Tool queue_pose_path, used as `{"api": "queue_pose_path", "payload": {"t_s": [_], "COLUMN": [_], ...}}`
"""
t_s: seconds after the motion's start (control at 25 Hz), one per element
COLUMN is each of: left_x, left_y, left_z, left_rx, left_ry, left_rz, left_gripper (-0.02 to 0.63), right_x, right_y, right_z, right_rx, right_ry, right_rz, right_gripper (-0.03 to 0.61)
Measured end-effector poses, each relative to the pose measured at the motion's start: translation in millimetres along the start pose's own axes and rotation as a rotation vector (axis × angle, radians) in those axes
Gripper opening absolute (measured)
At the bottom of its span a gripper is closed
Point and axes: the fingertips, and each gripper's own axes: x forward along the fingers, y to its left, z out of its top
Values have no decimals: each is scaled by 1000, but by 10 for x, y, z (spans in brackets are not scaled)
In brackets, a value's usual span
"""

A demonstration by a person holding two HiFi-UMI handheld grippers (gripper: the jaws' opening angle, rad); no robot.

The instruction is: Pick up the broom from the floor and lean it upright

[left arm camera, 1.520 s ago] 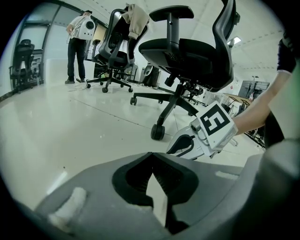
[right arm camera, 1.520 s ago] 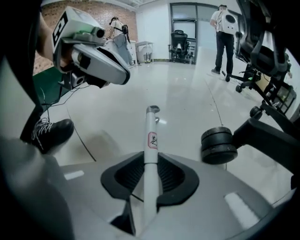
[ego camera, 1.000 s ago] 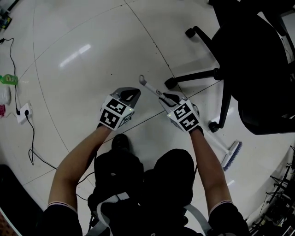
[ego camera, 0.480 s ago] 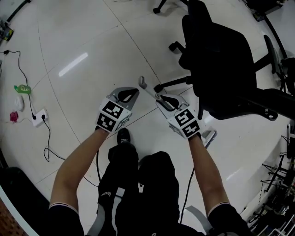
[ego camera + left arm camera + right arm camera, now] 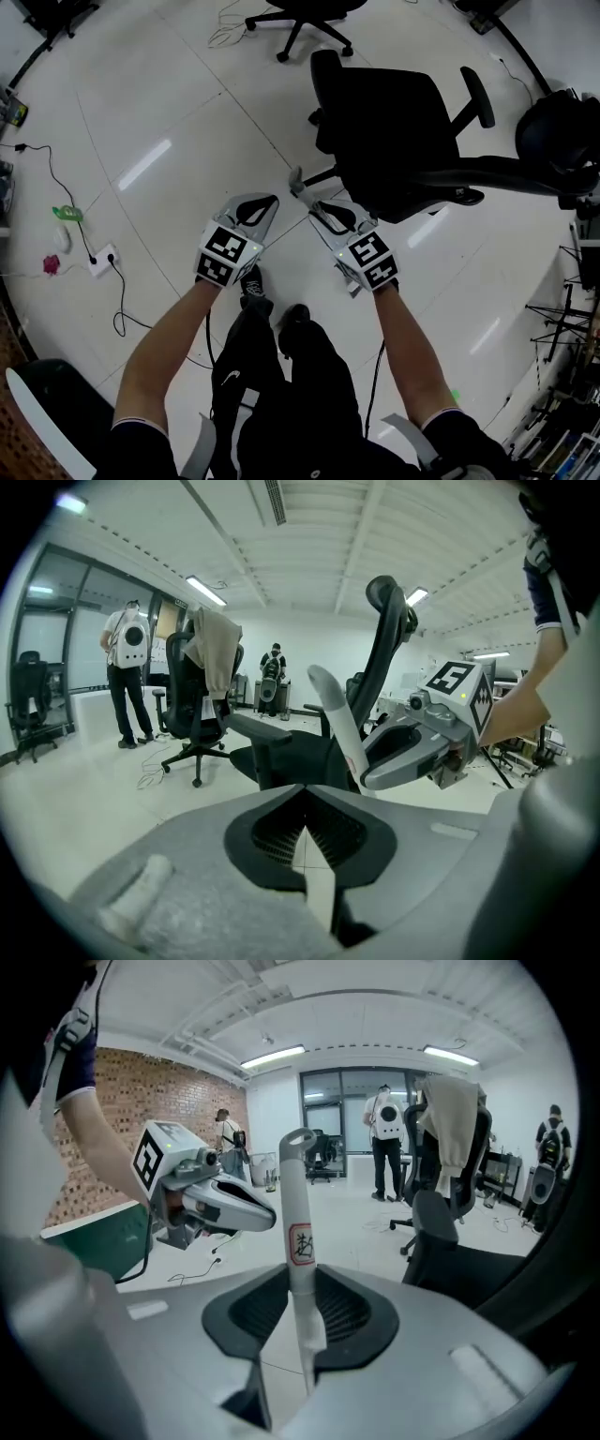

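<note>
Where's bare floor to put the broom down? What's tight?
Bare: the floor between the power strip and the black office chair, ahead-left. Also the patch between that chair and the gear at right. Tight: straight ahead, the chair's base sits just past the broom handle.

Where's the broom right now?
In the head view the broom handle is mid-picture, clamped in the right tool, with its tip beside the black office chair. The broom's head isn't visible.

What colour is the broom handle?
The broom handle is white with a red-bordered label; clearest in the right gripper view.
</note>
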Motion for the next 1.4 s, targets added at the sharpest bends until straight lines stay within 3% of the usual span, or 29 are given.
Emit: {"api": "queue_pose_path", "payload": {"t_s": [0.24,0.56,0.88,1.4], "left_x": [-203,-194,-172,178], "left_y": [-473,-1116,-1589,-1613], "left_z": [514,1334,1563,1615], "left_rx": [54,116,112,126], "left_ry": [0,-64,-57,-5], "left_rz": [-55,-136,-193,-364], "left_gripper": [0,0,0,0], "right_x": [-853,-1819,-2253,-2231], "right_y": [-67,-239,-275,-731], "right_z": [247,214,238,102], "right_rx": [73,214,348,507], "right_ry": [-40,-111,-186,-113], "right_rz": [-130,-321,-432,-533], "right_gripper": [92,90,90,91]}}
